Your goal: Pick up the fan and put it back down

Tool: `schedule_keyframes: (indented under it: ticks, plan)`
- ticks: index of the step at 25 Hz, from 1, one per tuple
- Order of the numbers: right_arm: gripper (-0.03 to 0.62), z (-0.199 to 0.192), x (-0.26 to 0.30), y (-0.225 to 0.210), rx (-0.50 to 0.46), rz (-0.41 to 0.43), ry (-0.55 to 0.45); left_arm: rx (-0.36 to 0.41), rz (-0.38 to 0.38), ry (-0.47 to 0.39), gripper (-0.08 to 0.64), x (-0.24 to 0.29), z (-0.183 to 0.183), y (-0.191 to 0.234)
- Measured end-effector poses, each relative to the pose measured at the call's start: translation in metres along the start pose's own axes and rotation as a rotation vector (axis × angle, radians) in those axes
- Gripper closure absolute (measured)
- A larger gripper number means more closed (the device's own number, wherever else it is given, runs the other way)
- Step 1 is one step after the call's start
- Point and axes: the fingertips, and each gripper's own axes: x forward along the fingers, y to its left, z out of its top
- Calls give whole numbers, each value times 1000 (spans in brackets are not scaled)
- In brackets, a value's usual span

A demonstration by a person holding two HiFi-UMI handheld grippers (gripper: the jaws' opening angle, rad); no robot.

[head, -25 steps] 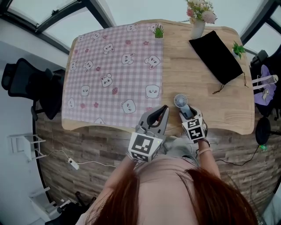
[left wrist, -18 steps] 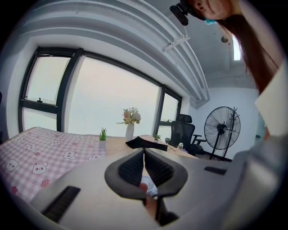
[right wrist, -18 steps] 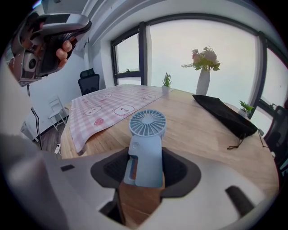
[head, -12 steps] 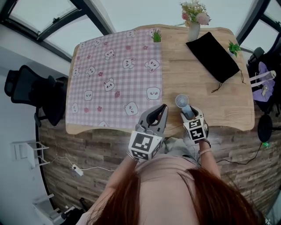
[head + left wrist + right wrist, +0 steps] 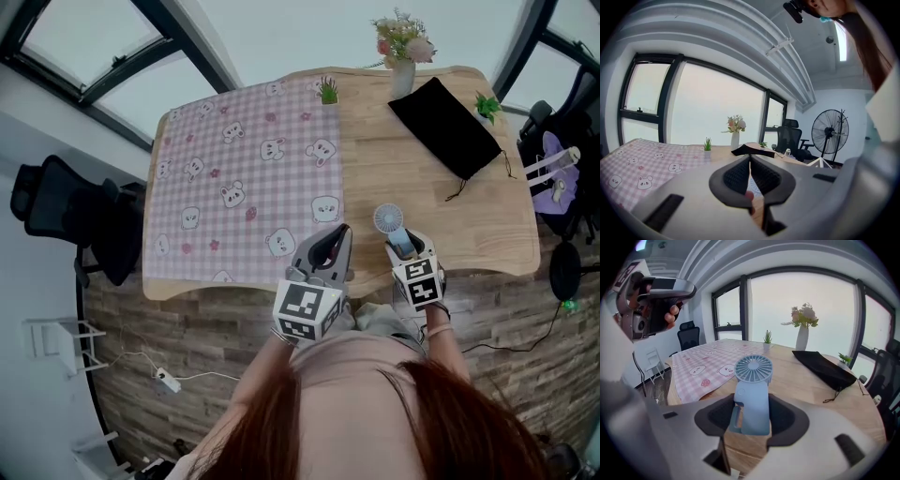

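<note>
**deskwatcher:** ok so your right gripper (image 5: 401, 246) has the fan (image 5: 387, 218). Its jaws are clamped on the light blue handle, with the round head sticking up out past the tips. It's over the bare wood at the near edge of the table (image 5: 403, 178), just right of the checked cloth (image 5: 244, 187). From the right gripper view it looks lifted off the wood.

**clampfan22:** agreed. Your left gripper (image 5: 343, 230) has its jaws pressed together at the tips and isn't gripping anything. It's parked over the near corner of the cloth, just beside the right one but not touching the fan.

**deskwatcher:** as for clutter, there's nothing right under or next to the fan. The black pouch (image 5: 445, 127) lies diagonally further back on the right, with its drawstring trailing toward you, well apart from the fan.

**clampfan22:** the far edge is the busy bit. You've got a vase of flowers (image 5: 401, 70) at the pouch's back corner, a small green plant (image 5: 327, 91) at the cloth's far edge, and a second little plant (image 5: 487, 106) at the right end. All of them are well away from your grippers.

**deskwatcher:** off the table, there's a black office chair (image 5: 66, 206) on your left. A pedestal fan (image 5: 829, 133) shows in the left gripper view, beyond the table. Neither is anywhere near the table's front edge.
</note>
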Motion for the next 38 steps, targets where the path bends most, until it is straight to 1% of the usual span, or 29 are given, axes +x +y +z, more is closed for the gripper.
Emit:
schedule_keyframes:
  ticks: [9, 17, 21, 28, 38]
  plan:
    - [379, 26, -23, -2, 30, -39, -70, 27, -5, -36, 546, -6, 16, 5]
    - [379, 53, -46, 4, 32, -54, -132, 48, -11, -70, 548, -14, 29, 7]
    - [379, 66, -53, 2, 16, -72, -165, 56, -12, -85, 548, -16, 36, 9]
    - [379, 84, -69, 5, 2, -85, -213, 55, -22, -97, 548, -17, 40, 9]
    - [379, 108, -93, 5, 13, -107, -295, 70, -37, -112, 547, -15, 46, 5]
